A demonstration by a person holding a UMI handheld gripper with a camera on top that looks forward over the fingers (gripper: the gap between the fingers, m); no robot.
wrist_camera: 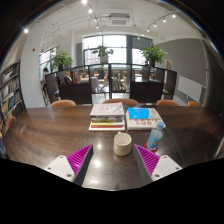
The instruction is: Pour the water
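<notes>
Hovering level above the dark wooden table [45,135], the gripper [114,158] points straight across it toward the far windows, its two fingers spread well apart with the magenta pads [80,158] facing each other across a wide gap. Nothing is held between them.

A small pale cup [122,144] serves as the landmark. It stands upright on the table just ahead of the fingertips, roughly centred in the gap and a little nearer the right finger, touching neither pad. Right of the cup, and slightly farther from the gripper, stands a clear plastic water bottle [155,137], upright, just beyond the right fingertip. Behind the cup lies a stack of books [106,116], and behind the bottle a blue book [142,116] lies flat. Farther behind the cup, chairs [64,103] line the table's far edge, with potted plants [153,53] standing by the windows beyond.
</notes>
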